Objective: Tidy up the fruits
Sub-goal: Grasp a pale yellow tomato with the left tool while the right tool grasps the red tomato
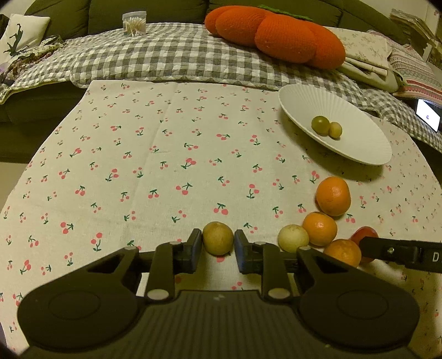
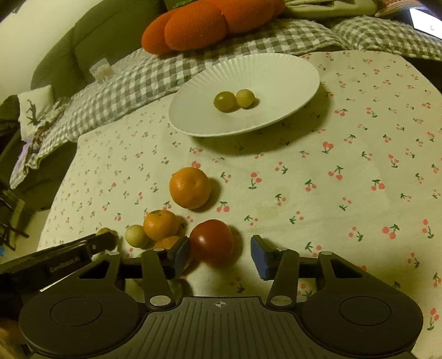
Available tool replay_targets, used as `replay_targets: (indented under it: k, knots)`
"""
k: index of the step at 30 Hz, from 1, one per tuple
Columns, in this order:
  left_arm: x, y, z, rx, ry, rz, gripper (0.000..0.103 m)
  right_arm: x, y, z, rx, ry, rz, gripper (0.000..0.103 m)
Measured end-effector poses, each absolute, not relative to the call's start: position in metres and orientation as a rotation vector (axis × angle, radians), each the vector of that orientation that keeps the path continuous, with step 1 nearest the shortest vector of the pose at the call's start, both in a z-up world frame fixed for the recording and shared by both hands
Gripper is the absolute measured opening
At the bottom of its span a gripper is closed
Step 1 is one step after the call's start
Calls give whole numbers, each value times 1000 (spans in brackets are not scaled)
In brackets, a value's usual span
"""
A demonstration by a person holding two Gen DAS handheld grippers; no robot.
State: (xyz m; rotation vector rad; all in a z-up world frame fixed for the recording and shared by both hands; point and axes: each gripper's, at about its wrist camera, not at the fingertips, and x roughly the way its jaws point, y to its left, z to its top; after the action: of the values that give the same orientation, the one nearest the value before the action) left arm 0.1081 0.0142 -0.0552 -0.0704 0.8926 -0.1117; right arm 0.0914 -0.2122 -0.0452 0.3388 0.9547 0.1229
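My left gripper (image 1: 217, 248) straddles a yellow-green round fruit (image 1: 217, 238) on the cherry-print cloth; the pads sit just beside it with narrow gaps. My right gripper (image 2: 220, 255) is open around a red tomato (image 2: 211, 240), whose left side is near the left pad. Three oranges (image 2: 190, 187) (image 2: 161, 224) (image 1: 342, 251) and a pale green fruit (image 2: 136, 236) lie close together left of the tomato. A white ribbed plate (image 2: 290, 71) holds two small green fruits (image 2: 225, 101) (image 2: 245, 97); it also shows in the left wrist view (image 1: 359, 143).
The round table wears a cherry-print cloth (image 1: 165, 154). Behind it is a sofa with a checked blanket (image 1: 165, 55), an orange pumpkin cushion (image 1: 276, 36) and a clear tub of cotton swabs (image 1: 134, 23). A lit phone (image 1: 427, 114) lies far right.
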Motion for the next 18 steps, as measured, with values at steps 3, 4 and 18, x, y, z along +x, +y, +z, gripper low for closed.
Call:
replay_targets:
  k: [3,4,18]
  knots:
    - [108,15,-55,-75,894,-112,23,92,-214,-45,369,957,144,34]
    - [108,15,-55,-75,893,-112,23,93,-214,-46,381,959,149,33]
    - [107,18,-50,-105,867,-122,23,91,-214,-39,387,951,156,32]
